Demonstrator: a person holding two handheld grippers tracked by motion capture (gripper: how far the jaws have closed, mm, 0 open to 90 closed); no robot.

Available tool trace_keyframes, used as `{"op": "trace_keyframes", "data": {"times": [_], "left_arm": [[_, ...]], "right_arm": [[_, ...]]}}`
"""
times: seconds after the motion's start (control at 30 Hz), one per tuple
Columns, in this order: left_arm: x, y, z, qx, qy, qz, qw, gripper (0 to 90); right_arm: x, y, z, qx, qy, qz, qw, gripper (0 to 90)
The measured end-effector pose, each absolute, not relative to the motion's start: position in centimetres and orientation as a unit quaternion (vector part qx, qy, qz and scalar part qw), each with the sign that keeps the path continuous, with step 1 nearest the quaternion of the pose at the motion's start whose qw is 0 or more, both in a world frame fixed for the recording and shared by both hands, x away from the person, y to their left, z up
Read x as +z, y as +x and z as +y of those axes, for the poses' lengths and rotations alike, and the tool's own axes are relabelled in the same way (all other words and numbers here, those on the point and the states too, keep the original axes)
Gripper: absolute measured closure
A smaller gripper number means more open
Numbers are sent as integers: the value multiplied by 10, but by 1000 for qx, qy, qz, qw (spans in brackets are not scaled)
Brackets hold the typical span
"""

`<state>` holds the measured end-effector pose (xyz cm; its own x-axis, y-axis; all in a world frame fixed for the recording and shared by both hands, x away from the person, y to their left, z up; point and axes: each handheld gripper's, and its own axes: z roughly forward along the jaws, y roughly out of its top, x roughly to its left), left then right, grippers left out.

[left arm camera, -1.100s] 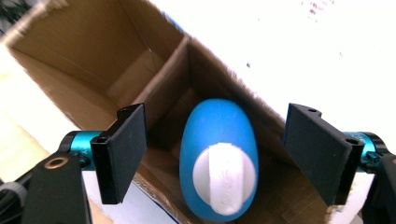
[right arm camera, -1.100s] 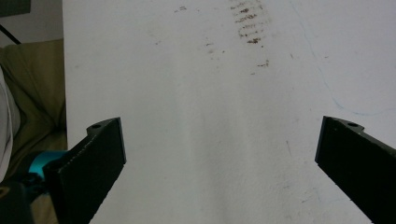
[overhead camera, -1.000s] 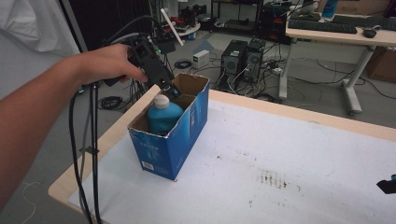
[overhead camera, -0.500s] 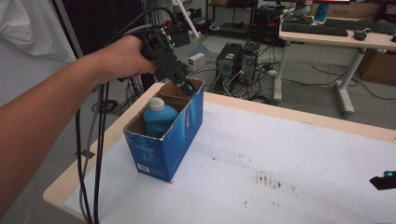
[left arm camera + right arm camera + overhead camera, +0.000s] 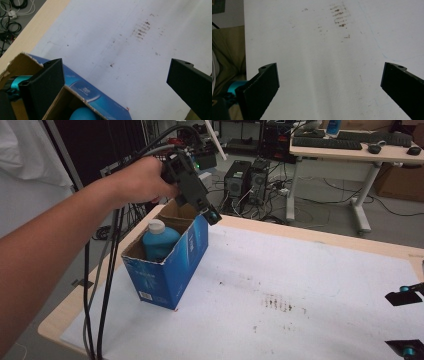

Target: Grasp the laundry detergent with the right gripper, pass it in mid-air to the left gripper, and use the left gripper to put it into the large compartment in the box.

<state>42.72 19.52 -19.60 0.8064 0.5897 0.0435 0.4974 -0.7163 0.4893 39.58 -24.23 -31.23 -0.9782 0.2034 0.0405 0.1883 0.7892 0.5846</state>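
Note:
An open blue cardboard box (image 5: pixel 170 262) stands on the left of the white-topped table (image 5: pixel 300 285). Inside it a blue bottle with a white cap (image 5: pixel 159 240) stands upright. A person's left hand holds my left gripper (image 5: pixel 210 214) just above the box's far rim, pointing down and right. Its jaws have just been opening and nothing is between them. In the left gripper view the left gripper (image 5: pixel 117 82) stands wide open over the box edge (image 5: pixel 87 91), with the bottle's top (image 5: pixel 82 115) below. My right gripper (image 5: pixel 404 324) rests open at the table's right edge, and the right gripper (image 5: pixel 329 87) holds nothing.
Dark smudges (image 5: pixel 280 302) mark the table's middle. Black cables (image 5: pixel 102 285) hang from the left gripper past the table's left edge. Behind the table are computer towers (image 5: pixel 245 182) on the floor and a desk (image 5: pixel 360 150) with a keyboard.
The left hand has moved right and slightly up, from the box's far left corner to its far right rim. The left jaws have spread. The right gripper has stayed put.

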Motion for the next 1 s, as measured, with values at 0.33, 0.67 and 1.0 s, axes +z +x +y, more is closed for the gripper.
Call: {"op": "trace_keyframes", "data": {"times": [0.33, 0.67, 1.0], "left_arm": [[-201, 423, 153, 85, 944, 223, 229, 16], [-215, 429, 119, 63, 967, 154, 193, 16], [-234, 446, 102, 46, 979, 116, 160, 16]], "right_arm": [[-306, 401, -241, 307, 107, 946, 11, 9], [-303, 408, -241, 300, 113, 947, 14, 9], [-302, 408, -233, 287, 105, 952, 16, 9]]}}
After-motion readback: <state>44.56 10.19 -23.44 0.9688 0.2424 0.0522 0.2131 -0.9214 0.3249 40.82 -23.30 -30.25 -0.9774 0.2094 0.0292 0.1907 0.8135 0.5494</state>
